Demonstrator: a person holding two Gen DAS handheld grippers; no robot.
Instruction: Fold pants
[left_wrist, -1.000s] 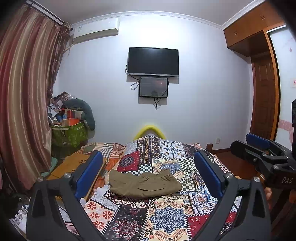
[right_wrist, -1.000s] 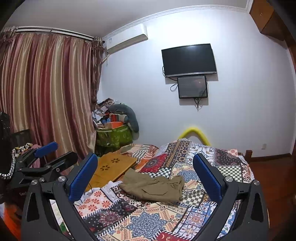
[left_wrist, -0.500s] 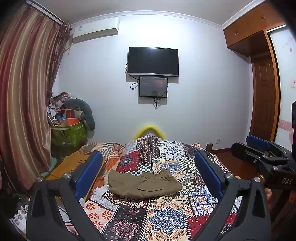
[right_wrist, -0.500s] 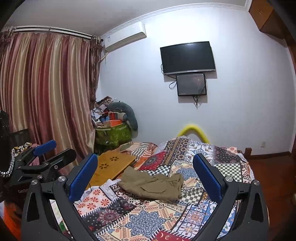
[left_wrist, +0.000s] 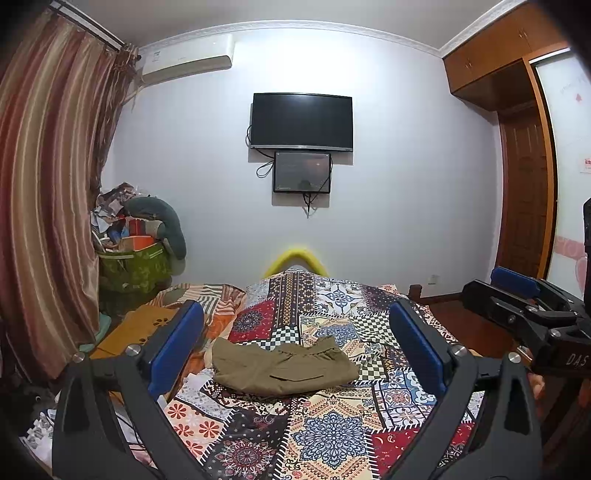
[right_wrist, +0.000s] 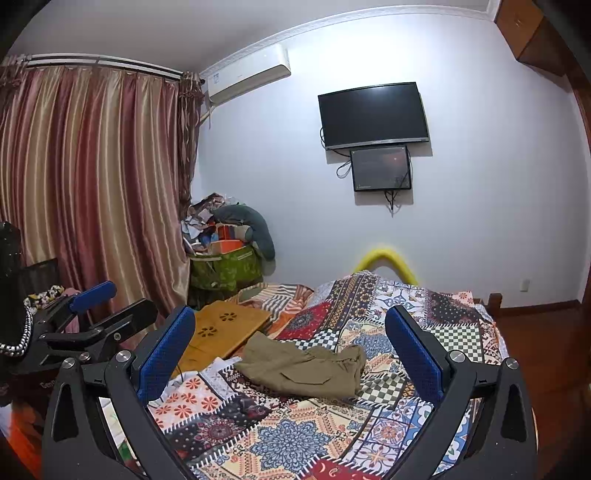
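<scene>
Pants (left_wrist: 282, 367) heaped on quilt (left_wrist: 325, 439); grippers clear — jaws wide.

My pants (left_wrist: 282, 367) look like matt olive cloth; the quilt (left_wrist: 325, 432) is printed fabric, my finger pads (right_wrist: 166, 354) seemingly textured rubber.

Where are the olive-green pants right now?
The olive-green pants lie crumpled mid-bed on the patchwork quilt, centered in both wrist views, right of the wooden lap desk.
</scene>
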